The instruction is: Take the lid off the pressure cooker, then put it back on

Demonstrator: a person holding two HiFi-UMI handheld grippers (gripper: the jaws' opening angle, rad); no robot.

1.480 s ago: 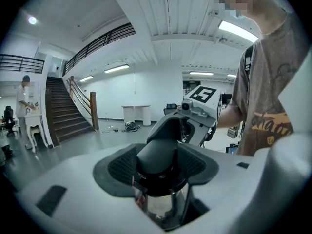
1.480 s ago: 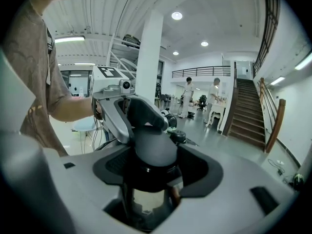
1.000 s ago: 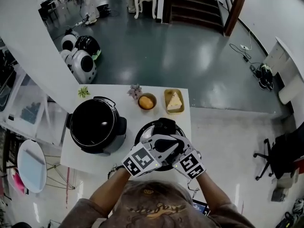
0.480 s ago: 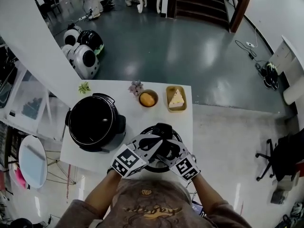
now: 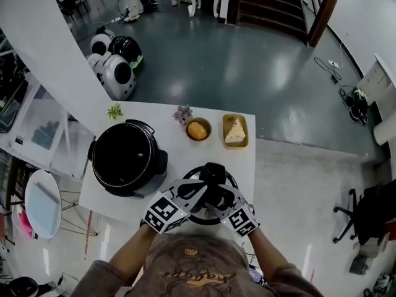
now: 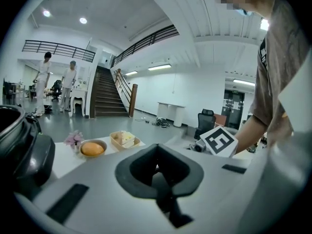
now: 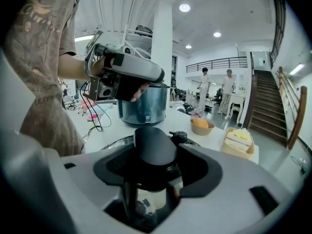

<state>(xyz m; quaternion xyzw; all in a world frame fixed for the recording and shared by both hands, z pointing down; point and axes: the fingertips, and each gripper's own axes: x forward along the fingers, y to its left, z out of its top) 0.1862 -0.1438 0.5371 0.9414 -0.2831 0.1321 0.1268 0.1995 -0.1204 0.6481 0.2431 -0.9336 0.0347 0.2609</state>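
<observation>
1. Right gripper (image 7: 151, 179): my fingers grasp the black lid handle (image 7: 153, 147), one on each side.
2. Pressure cooker lid (image 7: 113, 144): directly under those fingers, over the white bench (image 5: 161, 119); I cannot tell whether it touches.
3. Left gripper (image 6: 161, 186): fingers clenched, empty, just left of the handle.
4. Open cooker pot (image 5: 127, 158): left of both grippers.
5. Orange bowl (image 5: 198, 130), cake tray (image 5: 235, 132): beyond the fingers.

Right gripper (image 7: 155, 179): fingers closed on the black dome-shaped handle (image 7: 153, 147) of the round metal pressure cooker lid (image 7: 114, 143), low at the white surface (image 7: 117, 128). Behind stands the steel-blue cooker pot (image 7: 144, 104). To the right are a brown bowl (image 7: 201, 126) holding an orange and a yellow tray (image 7: 239, 141) of cake.
</observation>
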